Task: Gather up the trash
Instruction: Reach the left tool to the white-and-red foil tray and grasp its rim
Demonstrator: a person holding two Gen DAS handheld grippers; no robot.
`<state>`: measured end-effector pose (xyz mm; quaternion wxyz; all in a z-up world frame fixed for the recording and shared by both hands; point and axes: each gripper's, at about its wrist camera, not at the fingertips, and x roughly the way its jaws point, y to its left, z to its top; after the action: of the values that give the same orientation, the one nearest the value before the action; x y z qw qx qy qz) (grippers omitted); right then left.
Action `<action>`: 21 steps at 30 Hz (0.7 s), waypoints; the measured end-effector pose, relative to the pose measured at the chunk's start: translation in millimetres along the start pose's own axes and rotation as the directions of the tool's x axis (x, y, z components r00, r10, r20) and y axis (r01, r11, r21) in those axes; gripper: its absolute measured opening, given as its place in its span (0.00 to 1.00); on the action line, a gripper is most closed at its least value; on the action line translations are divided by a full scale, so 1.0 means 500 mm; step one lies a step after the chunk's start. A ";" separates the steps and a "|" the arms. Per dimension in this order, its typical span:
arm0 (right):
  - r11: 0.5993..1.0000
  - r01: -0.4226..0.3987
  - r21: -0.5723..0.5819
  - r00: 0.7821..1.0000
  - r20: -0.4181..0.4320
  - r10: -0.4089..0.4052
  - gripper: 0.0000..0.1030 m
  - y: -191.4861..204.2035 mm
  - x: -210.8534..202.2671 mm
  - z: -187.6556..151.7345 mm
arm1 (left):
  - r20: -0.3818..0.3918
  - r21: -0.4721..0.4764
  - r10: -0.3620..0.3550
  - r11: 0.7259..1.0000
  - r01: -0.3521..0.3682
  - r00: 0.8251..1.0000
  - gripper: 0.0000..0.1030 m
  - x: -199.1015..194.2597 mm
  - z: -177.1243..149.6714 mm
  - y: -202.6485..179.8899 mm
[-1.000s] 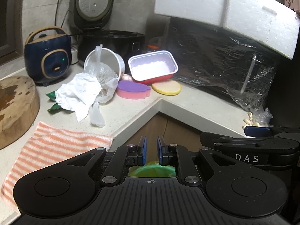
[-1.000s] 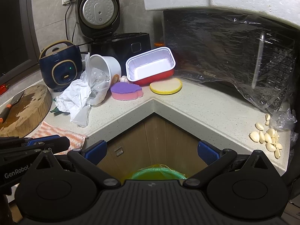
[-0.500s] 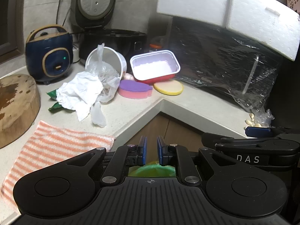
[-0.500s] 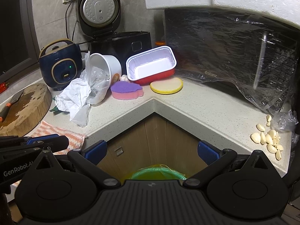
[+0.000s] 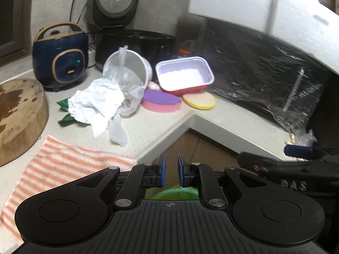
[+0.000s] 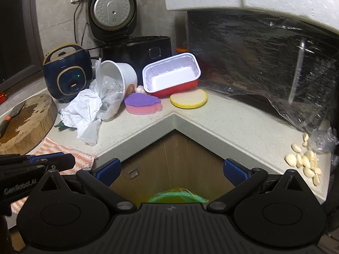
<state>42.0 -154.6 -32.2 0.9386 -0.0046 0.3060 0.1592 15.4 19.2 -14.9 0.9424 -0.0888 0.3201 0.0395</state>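
We hold both grippers over the green-rimmed bin [image 6: 177, 195] below the counter corner, likely so trash can drop straight in. Our left gripper [image 5: 171, 172] has its pads narrowly apart with nothing between them; our right gripper [image 6: 171, 170] stands wide and empty. Farther on, the crumpled paper [image 5: 95, 103] and plastic bag [image 5: 125, 84] lie against the tipped white cup [image 5: 135, 63]. Only the right view shows the knife [image 6: 10, 116] on the chopping board [image 6: 27, 122] and most of the garlic cloves [image 6: 305, 160]
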 end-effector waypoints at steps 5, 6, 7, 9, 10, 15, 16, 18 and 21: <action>0.999 -0.022 -0.033 1.000 -0.012 0.022 1.00 0.014 0.035 0.027 | 0.043 -0.078 0.005 0.997 -0.002 0.999 0.15 0.032 0.054 0.068; 0.999 -0.011 -0.044 1.000 -0.012 0.010 1.00 0.020 0.045 0.038 | 0.051 -0.107 -0.006 0.994 0.012 0.999 0.15 0.041 0.069 0.088; 0.999 0.002 -0.054 1.000 -0.006 -0.002 1.00 0.026 0.054 0.051 | 0.057 -0.131 -0.019 0.991 0.027 0.998 0.15 0.049 0.082 0.103; 0.996 0.026 -0.080 1.000 0.013 -0.025 1.00 0.041 0.073 0.082 | 0.081 -0.175 -0.070 0.981 0.083 0.994 0.15 0.071 0.108 0.145; 0.993 0.046 -0.104 0.998 0.035 -0.043 1.00 0.051 0.084 0.104 | 0.092 -0.197 -0.105 0.973 0.122 0.990 0.15 0.082 0.117 0.165; 0.966 0.167 -0.196 0.982 0.116 -0.146 1.00 0.097 0.143 0.187 | 0.063 -0.259 -0.119 0.957 0.132 0.991 0.15 0.155 0.120 0.224; 0.959 0.186 -0.213 0.979 0.127 -0.162 1.00 0.107 0.157 0.199 | 0.033 -0.256 -0.134 0.957 0.138 0.990 0.15 0.175 0.118 0.225; 0.952 0.185 -0.244 0.978 0.136 -0.156 1.00 0.117 0.173 0.211 | 0.008 -0.264 -0.207 0.943 0.202 0.978 0.15 0.206 0.113 0.224; 0.953 0.159 -0.256 0.985 0.109 -0.135 1.00 0.116 0.194 0.212 | -0.034 -0.301 -0.292 0.915 0.269 0.956 0.15 0.239 0.109 0.217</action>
<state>159.3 -59.6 3.2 0.9517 -0.1451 0.2382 0.1281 128.2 138.3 -60.7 0.9014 -0.2738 0.3312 -0.0525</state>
